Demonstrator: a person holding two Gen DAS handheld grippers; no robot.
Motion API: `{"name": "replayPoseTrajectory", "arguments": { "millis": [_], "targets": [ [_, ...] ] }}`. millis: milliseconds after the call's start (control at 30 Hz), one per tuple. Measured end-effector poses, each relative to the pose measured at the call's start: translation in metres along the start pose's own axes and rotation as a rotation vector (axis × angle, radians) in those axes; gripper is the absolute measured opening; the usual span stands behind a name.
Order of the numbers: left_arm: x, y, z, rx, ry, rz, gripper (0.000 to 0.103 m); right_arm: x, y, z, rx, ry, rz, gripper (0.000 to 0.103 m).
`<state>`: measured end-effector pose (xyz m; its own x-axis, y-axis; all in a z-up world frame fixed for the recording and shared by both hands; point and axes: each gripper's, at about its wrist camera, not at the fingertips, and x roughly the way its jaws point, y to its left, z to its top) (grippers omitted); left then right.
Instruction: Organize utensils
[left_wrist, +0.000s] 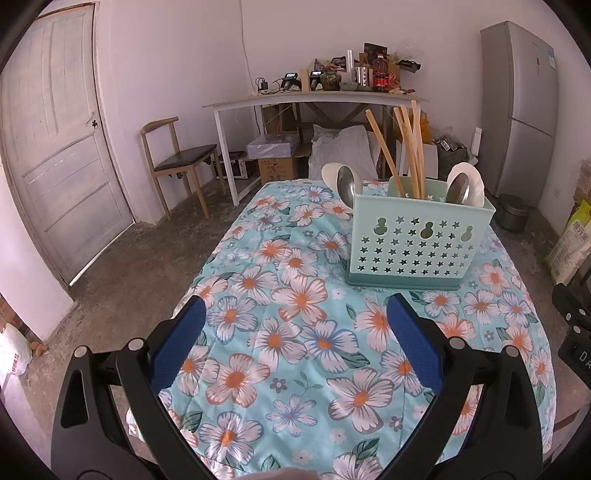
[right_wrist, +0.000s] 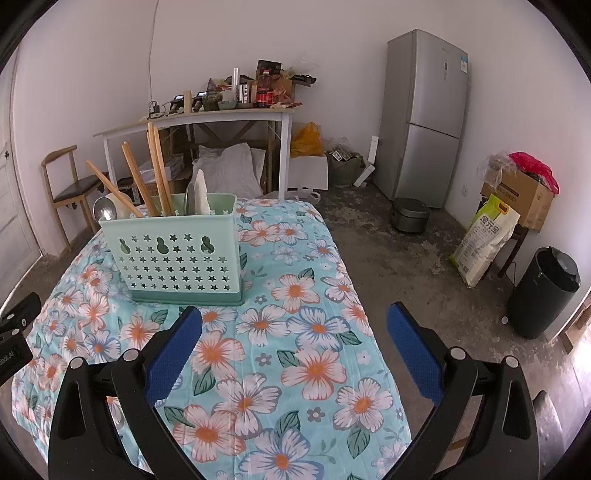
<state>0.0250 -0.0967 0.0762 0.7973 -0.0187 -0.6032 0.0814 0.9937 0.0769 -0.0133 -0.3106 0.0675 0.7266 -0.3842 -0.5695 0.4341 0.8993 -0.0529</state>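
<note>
A mint-green utensil caddy (left_wrist: 413, 243) with star cutouts stands on the floral tablecloth (left_wrist: 280, 332). Several wooden chopsticks (left_wrist: 410, 147) stand in its middle part. A metal spoon (left_wrist: 346, 184) and a white spoon lean at its left end, and another metal spoon (left_wrist: 460, 188) with a white spoon stands at its right end. My left gripper (left_wrist: 295, 317) is open and empty, hovering over the cloth short of the caddy. In the right wrist view the caddy (right_wrist: 177, 254) stands ahead to the left with chopsticks (right_wrist: 155, 173) and spoons (right_wrist: 105, 212). My right gripper (right_wrist: 295, 321) is open and empty.
A wooden chair (left_wrist: 177, 162) and a door (left_wrist: 55, 140) are on the left. A white desk (left_wrist: 314, 99) with clutter stands behind the table. A grey fridge (right_wrist: 424, 118), a rice cooker (right_wrist: 410, 214), a rice bag (right_wrist: 484, 243) and a black bin (right_wrist: 543, 291) stand right.
</note>
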Motion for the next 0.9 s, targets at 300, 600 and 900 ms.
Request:
{"name": "replayPoseTrajectory", "arguments": {
  "millis": [300, 600, 900],
  "targets": [
    [-0.0004, 0.0012, 0.0001, -0.002, -0.002, 0.002, 0.095, -0.0007, 0.0014, -0.001, -0.002, -0.005, -0.002, 0.097],
    [-0.0011, 0.0045, -0.0008, -0.005, -0.008, 0.007, 0.095, -0.0047, 0.0059, -0.0021, -0.006, -0.014, 0.002, 0.097],
    [-0.0016, 0.0049, -0.0016, -0.006, -0.005, 0.004, 0.095, -0.0057, 0.0062, -0.002, -0.005, -0.015, 0.004, 0.097]
  ]
}}
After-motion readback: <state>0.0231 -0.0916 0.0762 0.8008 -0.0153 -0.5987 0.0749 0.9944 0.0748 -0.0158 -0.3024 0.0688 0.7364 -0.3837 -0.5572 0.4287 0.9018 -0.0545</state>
